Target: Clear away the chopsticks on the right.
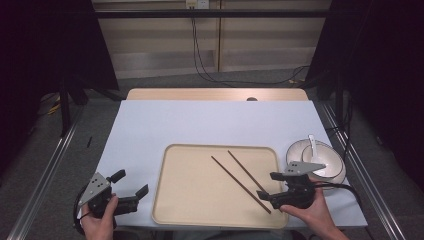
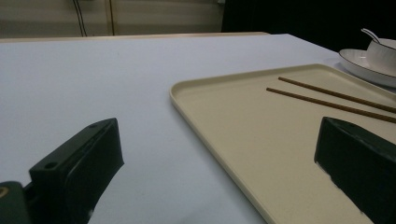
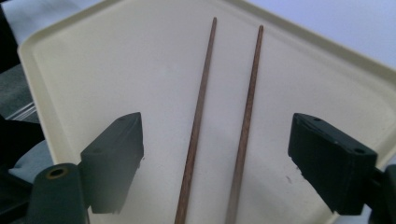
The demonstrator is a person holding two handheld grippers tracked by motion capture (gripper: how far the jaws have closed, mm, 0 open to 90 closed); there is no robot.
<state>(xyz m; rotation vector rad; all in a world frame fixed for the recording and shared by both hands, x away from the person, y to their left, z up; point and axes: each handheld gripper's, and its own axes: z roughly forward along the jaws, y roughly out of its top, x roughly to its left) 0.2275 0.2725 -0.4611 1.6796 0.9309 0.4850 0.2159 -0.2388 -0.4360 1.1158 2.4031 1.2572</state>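
The right gripper has its jaws open around both chopsticks, which run lengthwise straight ahead; the left gripper, also open, is far

Two chopsticks, one tray, one bowl, one plate, one spoon.

The high view looks forward and down from the person's side, taking in the whole tray at some distance. The left gripper view sits low, just beside the tray's left edge, facing across it toward the bowl. The right gripper view hangs close over the tray, looking along the chopsticks. All three views share tray and chopsticks.
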